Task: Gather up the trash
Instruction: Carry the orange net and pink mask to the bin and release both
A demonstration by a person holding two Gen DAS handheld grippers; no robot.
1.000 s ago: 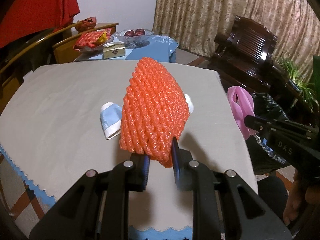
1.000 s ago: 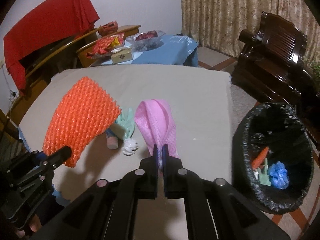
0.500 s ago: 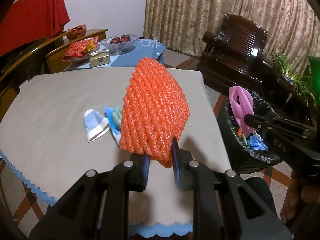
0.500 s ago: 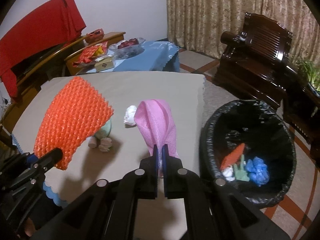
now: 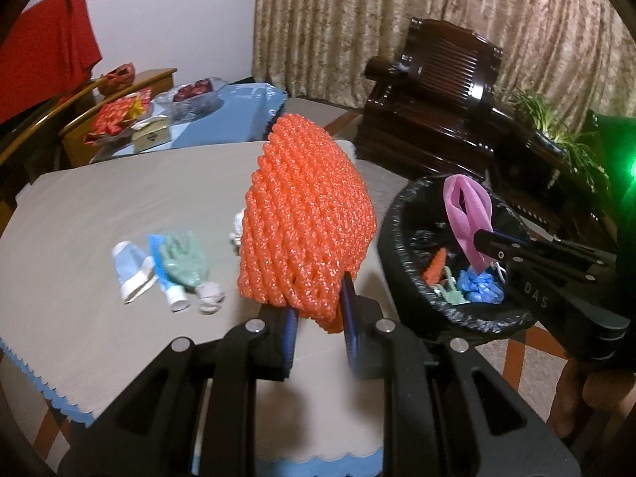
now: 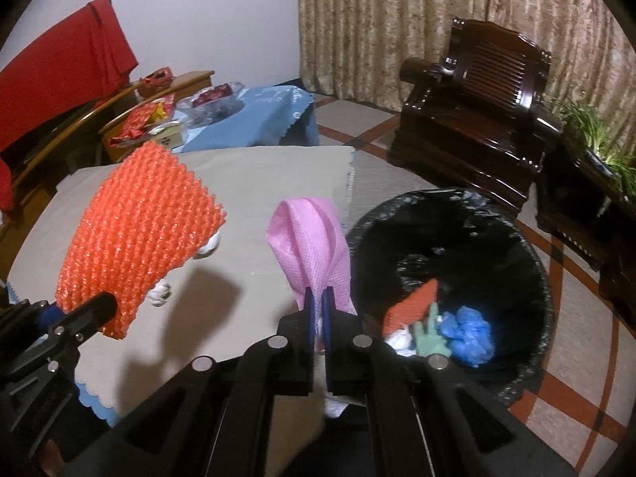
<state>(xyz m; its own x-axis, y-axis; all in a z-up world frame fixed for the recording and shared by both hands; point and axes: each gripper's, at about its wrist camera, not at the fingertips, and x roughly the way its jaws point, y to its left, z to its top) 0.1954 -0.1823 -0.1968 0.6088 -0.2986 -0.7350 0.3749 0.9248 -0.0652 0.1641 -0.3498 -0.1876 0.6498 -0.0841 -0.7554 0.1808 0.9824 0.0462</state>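
Your left gripper (image 5: 318, 320) holds the orange foam fruit net (image 5: 306, 222) with its fingers narrow and pressed on the net's lower end, above the near right part of the beige-covered table (image 5: 99, 206). Your right gripper (image 6: 317, 306) has its fingers fully together on the pink mesh bag (image 6: 314, 234), which stands up at the left rim of the round bin with black plastic liner (image 6: 528, 238). Inside the bin lie a crumpled blue piece (image 6: 469, 330), an orange piece and a green glove. On the table's left part remain a green glove (image 5: 185, 262), a small tube (image 5: 167, 282) and a pale blue wrapper (image 5: 131, 270), close together.
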